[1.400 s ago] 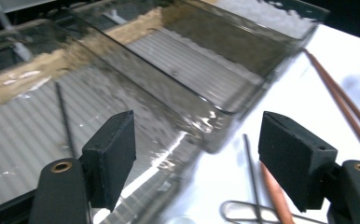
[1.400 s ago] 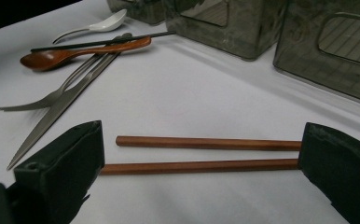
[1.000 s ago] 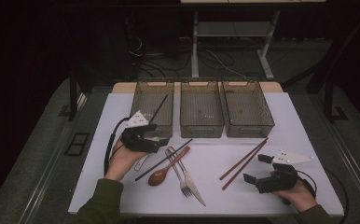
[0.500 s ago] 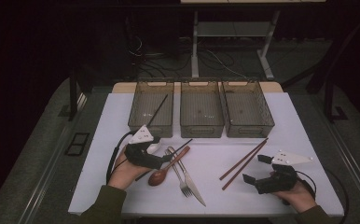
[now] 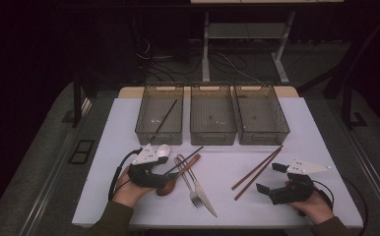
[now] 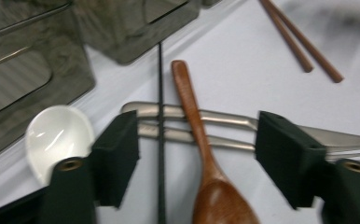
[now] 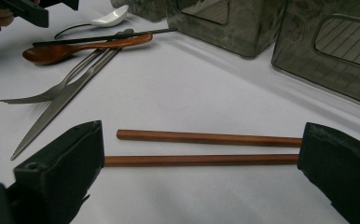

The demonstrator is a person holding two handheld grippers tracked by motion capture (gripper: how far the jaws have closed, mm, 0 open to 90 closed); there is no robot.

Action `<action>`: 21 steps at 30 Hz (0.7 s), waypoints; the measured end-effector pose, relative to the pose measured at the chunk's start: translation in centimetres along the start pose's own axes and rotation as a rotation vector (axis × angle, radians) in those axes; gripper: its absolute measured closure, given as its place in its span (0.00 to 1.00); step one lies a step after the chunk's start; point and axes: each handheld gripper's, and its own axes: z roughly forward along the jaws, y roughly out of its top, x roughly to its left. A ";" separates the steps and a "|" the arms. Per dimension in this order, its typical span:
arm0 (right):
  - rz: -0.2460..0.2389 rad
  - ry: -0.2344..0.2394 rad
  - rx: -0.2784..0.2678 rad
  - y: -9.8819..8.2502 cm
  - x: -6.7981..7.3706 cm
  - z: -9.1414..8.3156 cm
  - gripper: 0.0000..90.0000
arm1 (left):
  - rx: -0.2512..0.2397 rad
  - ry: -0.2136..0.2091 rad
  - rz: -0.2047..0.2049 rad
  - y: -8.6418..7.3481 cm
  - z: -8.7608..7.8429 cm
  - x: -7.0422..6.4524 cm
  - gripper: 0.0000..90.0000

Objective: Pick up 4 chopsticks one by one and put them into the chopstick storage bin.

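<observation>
Nearest the person, the left hand-held gripper [image 5: 159,173] sits low over the cutlery at the front left of the white bench [image 5: 321,128], its jaws unclenched and just narrowing, with the thin black chopstick [image 6: 160,140] and the wooden spoon [image 6: 201,154] lying between the pads, neither pressed. Both rest across the handles of the fork [image 6: 187,134] and knife [image 6: 192,113], and the white spoon [image 6: 57,137] lies just outside one jaw. At the front right, the right hand-held gripper [image 5: 271,178] is released, its jaws spread wide with the pair of brown chopsticks [image 7: 206,149] on the bench between them, untouched. Farther back stand three wire baskets side by side; the left basket [image 5: 140,123] holds another black chopstick [image 5: 166,118] leaning inside it.
</observation>
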 end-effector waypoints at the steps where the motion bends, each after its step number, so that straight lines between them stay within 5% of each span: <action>1: 0.001 0.001 0.000 0.0 0.0 0.0 0.01 | 0.002 0.004 -0.006 -0.1 0.1 0.2 0.43; 12: -0.002 0.001 0.007 0.0 0.0 0.2 0.01 | 0.043 0.038 -0.043 -0.8 0.5 1.3 0.74; 21: -0.002 0.002 0.006 0.0 0.0 0.2 0.01 | 0.112 0.032 -0.031 -1.2 1.6 1.6 0.83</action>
